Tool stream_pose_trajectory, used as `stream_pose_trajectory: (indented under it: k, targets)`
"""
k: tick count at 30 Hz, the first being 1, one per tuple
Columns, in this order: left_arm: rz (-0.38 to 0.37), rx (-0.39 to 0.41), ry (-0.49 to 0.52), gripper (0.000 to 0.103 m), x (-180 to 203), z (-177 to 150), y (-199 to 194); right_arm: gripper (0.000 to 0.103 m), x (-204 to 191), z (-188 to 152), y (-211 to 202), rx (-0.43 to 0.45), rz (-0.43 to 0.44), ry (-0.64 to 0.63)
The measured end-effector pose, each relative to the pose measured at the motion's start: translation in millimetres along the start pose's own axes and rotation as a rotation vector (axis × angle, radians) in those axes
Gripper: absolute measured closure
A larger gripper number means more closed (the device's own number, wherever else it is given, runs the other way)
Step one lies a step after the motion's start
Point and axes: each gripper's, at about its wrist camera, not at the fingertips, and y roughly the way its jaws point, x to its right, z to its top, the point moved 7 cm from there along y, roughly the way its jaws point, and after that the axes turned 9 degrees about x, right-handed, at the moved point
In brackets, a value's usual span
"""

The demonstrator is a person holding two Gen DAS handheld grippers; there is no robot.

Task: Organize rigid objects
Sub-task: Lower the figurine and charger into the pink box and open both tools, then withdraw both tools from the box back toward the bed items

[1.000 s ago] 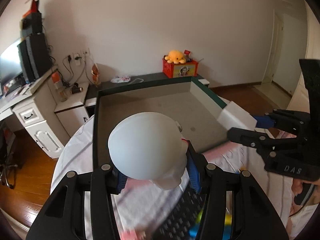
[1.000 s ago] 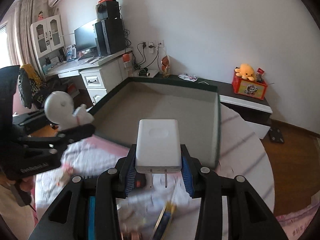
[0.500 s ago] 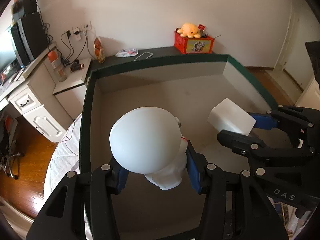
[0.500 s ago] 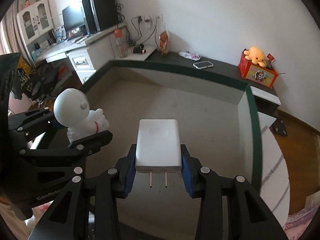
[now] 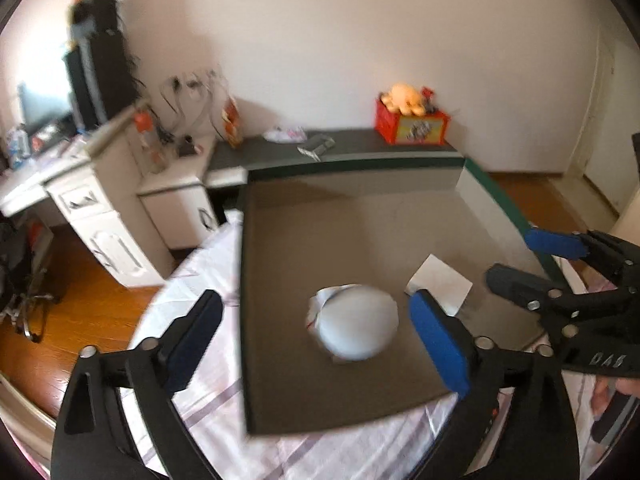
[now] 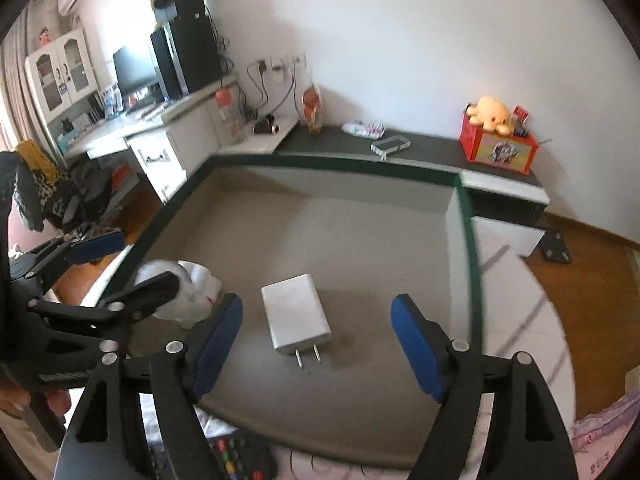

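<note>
left gripper (image 5: pixel 316 316) sits low centre in the left wrist view, jaws spread wide, just been opening, nothing pinched. the white figurine (image 5: pixel 354 322) lies between and beyond the blue pads (image 5: pixel 438 344), free of both, resting on the grey floor of the box (image 5: pixel 500 200), a bit blurred. same figurine shows at the left of the right wrist view, partly behind the left gripper's finger.

right gripper (image 6: pixel 318 342) is bottom centre of its own view, jaws also spread, just been opening, not pinching anything. the white charger (image 6: pixel 296 312) lies flat on the box floor between its blue pads w/ clear gaps either side, prongs pointing toward the bottom of the frame. in the left wrist view the charger is right of the figurine, close but whether they touch i can't tell.

box is green-rimmed, sits on a striped cloth (image 5: pixel 192 280). red box w/ an orange plush toy (image 6: pixel 490 114) on the dark shelf, upper right.
</note>
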Motion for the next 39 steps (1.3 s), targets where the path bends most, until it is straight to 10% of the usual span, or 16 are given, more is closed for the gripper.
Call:
stream_pose_trajectory:
  k: [14,39]
  targets:
    - [0.132,0.332,0.021,0.0,0.2,-12.6,-185.6,0.019,-44.4,-8.2,-167.2,0.335,-0.085,-0.106]
    - [0.106,0.277,0.056,0.0,43.2,-103.4,-253.4,0.018,-41.5,-101.8,-251.9,0.351,-0.167,-0.052]
